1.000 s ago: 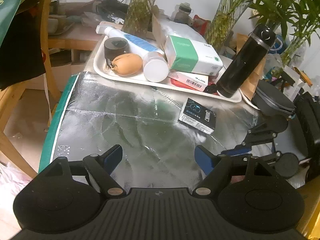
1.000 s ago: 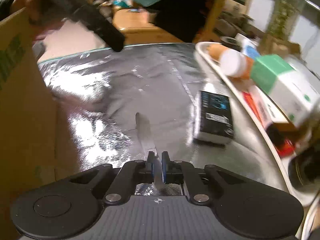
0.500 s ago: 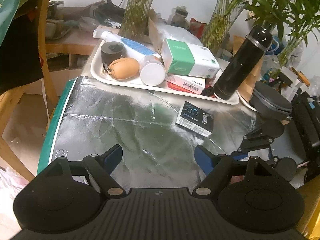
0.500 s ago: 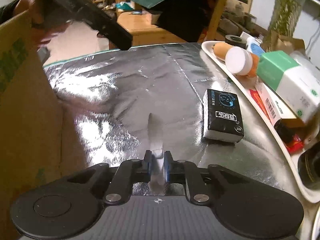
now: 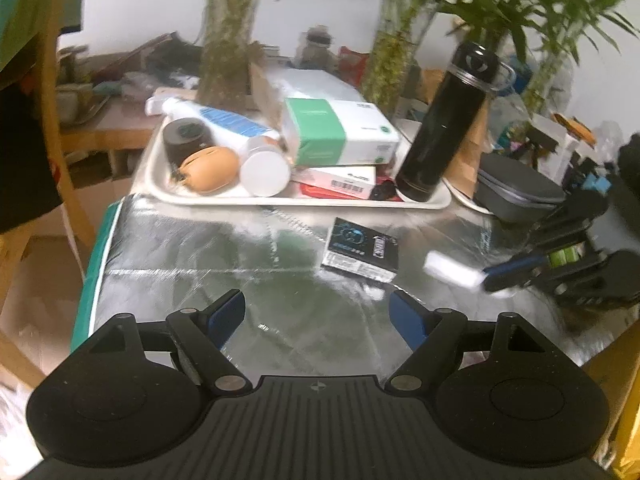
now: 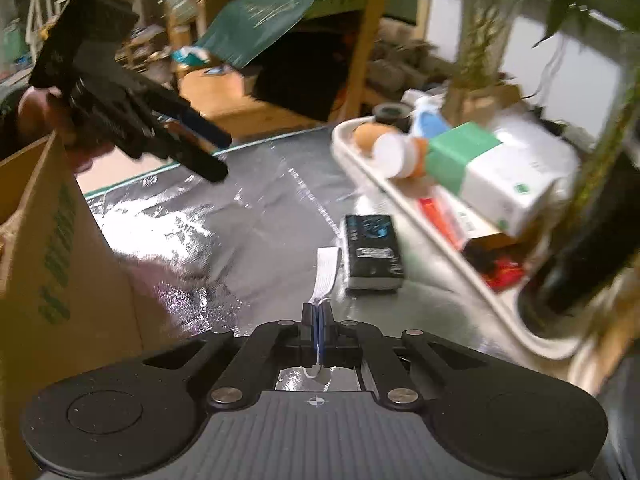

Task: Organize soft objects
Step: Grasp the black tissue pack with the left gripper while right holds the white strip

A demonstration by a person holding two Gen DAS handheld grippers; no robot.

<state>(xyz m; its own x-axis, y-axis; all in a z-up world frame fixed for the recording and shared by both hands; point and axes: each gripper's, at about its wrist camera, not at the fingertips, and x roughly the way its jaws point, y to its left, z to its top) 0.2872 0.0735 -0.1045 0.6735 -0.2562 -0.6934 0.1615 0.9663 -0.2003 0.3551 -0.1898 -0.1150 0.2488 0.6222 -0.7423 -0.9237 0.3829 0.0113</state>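
As far as visible, looks early to midway. Pinches a thin white strip (image 6: 329, 272) in the right gripper (image 6: 319, 320), jaws just squeezed tighter and now fully clenched on it, strip poking forward over the silver foil mat (image 5: 200, 248), just beside the black pocket tissue pack (image 5: 362, 250). Holds the left gripper (image 5: 318, 316) released, jaws wide, nothing between them.

Probably still to sort: held strip, tissue pack lying flat on the mat near the tray but apart from it, maybe the tissue box.

Containers:
- Cardboard box (image 6: 60, 232) at left edge of right wrist view, inside hidden, so cannot tell what is stowed.
- White tray (image 5: 280, 200), crowded: dark tape roll (image 5: 188, 140), tan pouch (image 5: 210, 164), blue-white tube (image 5: 224, 120), white-capped jar (image 5: 264, 168), green-white tissue box (image 5: 340, 132) on a red-white carton (image 5: 340, 178), black flask (image 5: 444, 120) standing at the right end.
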